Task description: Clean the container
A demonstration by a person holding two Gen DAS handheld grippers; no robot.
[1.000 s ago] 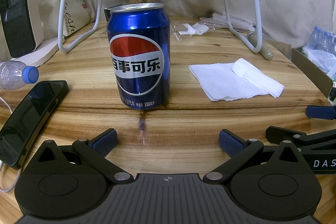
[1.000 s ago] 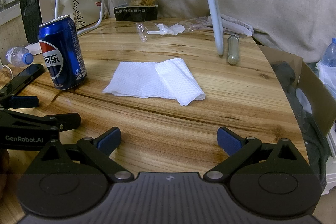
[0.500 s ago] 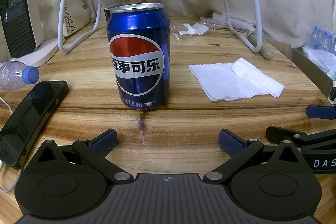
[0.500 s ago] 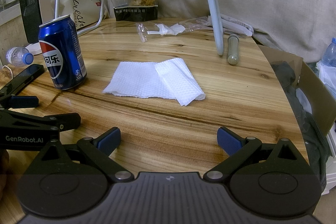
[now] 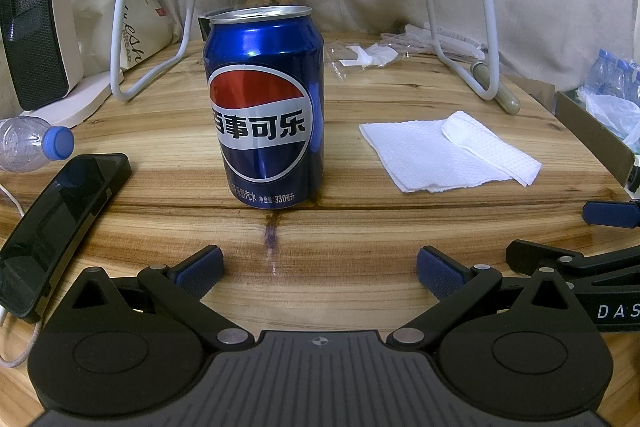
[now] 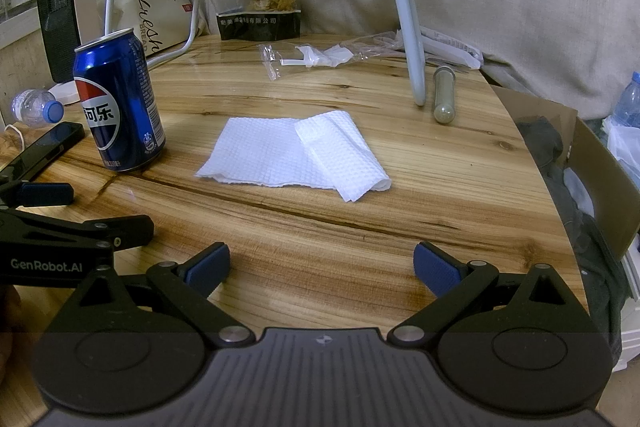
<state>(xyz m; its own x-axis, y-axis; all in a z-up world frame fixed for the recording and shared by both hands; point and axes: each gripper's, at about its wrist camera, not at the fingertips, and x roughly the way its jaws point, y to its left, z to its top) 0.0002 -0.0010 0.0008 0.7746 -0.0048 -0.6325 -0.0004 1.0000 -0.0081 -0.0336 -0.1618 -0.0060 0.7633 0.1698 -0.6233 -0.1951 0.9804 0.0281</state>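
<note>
A blue Pepsi can (image 5: 266, 107) stands upright on the wooden table (image 5: 400, 227), straight ahead of my left gripper (image 5: 318, 269), which is open and empty a short way in front of it. To the can's right lies a folded white paper towel (image 5: 444, 153). In the right wrist view the same paper towel (image 6: 292, 153) lies ahead of my right gripper (image 6: 322, 265), also open and empty, with the can (image 6: 118, 101) at the far left.
A black phone (image 5: 56, 223) and a plastic bottle (image 5: 32, 143) lie at the left. A white folding laptop stand (image 6: 400, 7) spans the back, with snack bags under it. A glass tube (image 6: 444, 95) lies by its leg. A cardboard box (image 6: 592, 163) sits off the right edge.
</note>
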